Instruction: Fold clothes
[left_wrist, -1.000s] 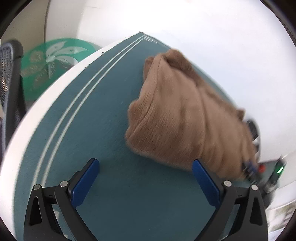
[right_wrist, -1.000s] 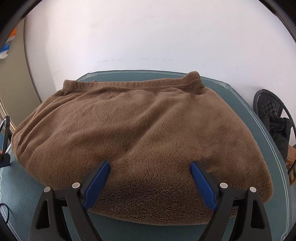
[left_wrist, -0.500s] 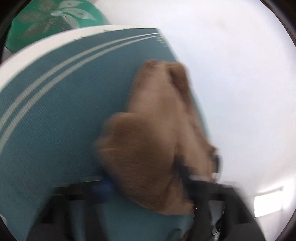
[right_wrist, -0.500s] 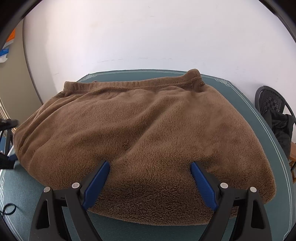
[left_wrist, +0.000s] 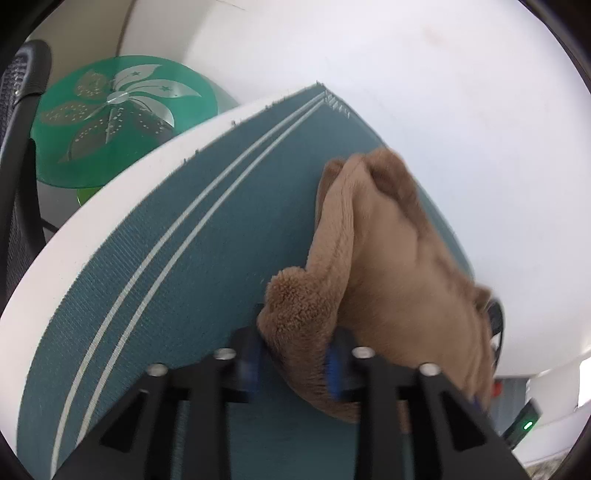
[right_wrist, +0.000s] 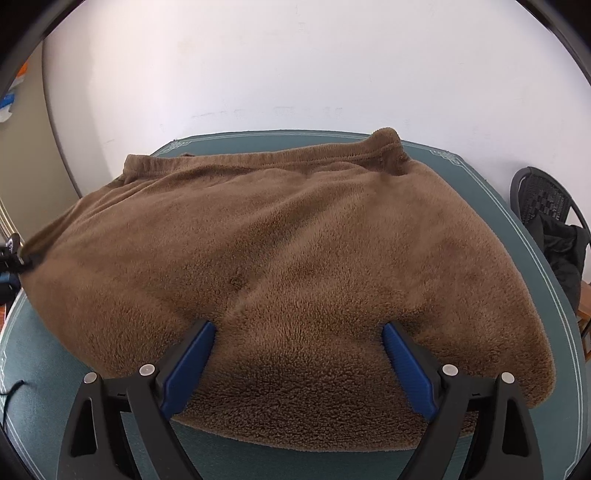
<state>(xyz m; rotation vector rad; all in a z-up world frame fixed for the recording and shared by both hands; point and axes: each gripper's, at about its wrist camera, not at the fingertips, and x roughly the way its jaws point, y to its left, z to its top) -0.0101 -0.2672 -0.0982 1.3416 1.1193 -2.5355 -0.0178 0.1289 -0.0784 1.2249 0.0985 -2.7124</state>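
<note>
Your L gripper (left_wrist: 293, 363): blue pads clamped tight on fuzzy corner of brown fleece garment (right_wrist: 280, 266); corner bunched between pads, lifted slightly off mat.

Your R gripper (right_wrist: 299, 354): jaws spread wide, pads resting on near part of garment, nothing pinched.

Garment lies flat-ish across teal mat (right_wrist: 517, 229), hemmed band along far side near white wall (right_wrist: 295, 66).

Green round stool (left_wrist: 122, 118) far left beyond table edge. Black mesh chair (right_wrist: 546, 206) at right.

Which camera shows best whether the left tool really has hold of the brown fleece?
Left wrist view: the left tool is closed on a bunched edge of the brown fleece. The right wrist view shows that grip only as a tiny shape at its frame edge.
</note>
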